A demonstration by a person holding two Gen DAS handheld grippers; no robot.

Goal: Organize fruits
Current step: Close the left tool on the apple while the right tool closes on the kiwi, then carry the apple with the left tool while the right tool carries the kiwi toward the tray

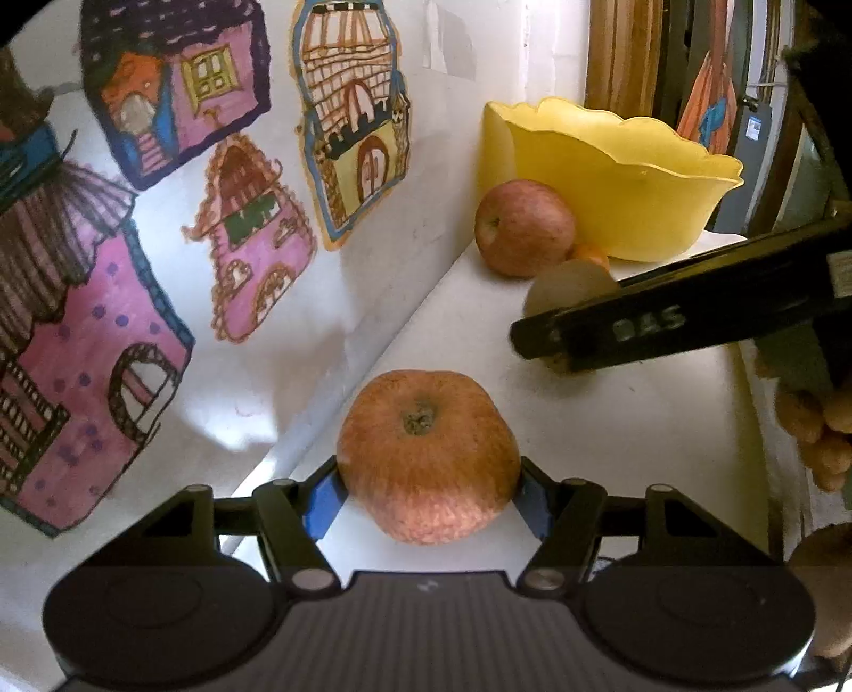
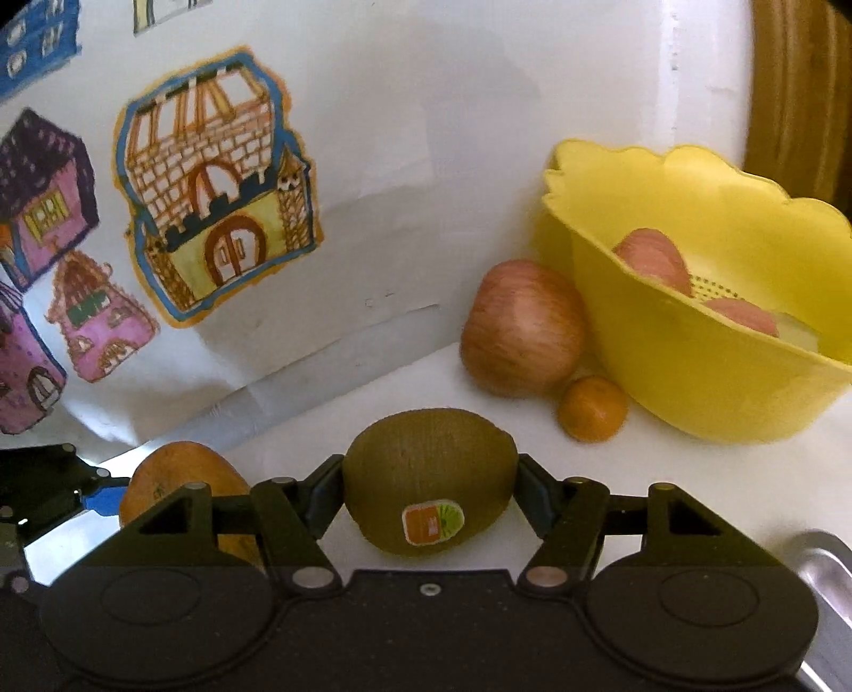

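The kiwi (image 2: 430, 483), brown and fuzzy with an orange-and-green sticker facing the camera, sits pinched between the pads of the right gripper (image 2: 430, 492) above the white counter (image 2: 532, 447); whether it rests on the surface or hangs just clear of it is hard to tell. Just left of it, the large orange (image 1: 428, 455), stem scar up, is clamped between the blue-padded fingers (image 1: 322, 505) of the left gripper (image 1: 428, 489), low over the same counter close to the wall. In the left wrist view the right gripper's black finger crosses in front of the kiwi, which shows there as a pale blurred oval.

Farther back, a red apple (image 2: 522, 330) lies on the counter touching the side of the yellow colander bowl (image 2: 692, 383), and a small mandarin (image 2: 592, 409) sits just in front of the apple, near the bowl's base. The bowl has a scalloped rim and a perforated wall, and two more reddish apples (image 2: 652, 261) lie inside it. The bowl stands in the corner where the wall meets a wooden frame (image 1: 623, 48).

The white wall (image 2: 426, 159) to the left carries children's drawings of houses (image 1: 351, 122), cut out and stuck up: a brick castle outlined in blue and several pink and purple ones. A metal edge (image 2: 822, 559) shows at the lower right of the right wrist view.
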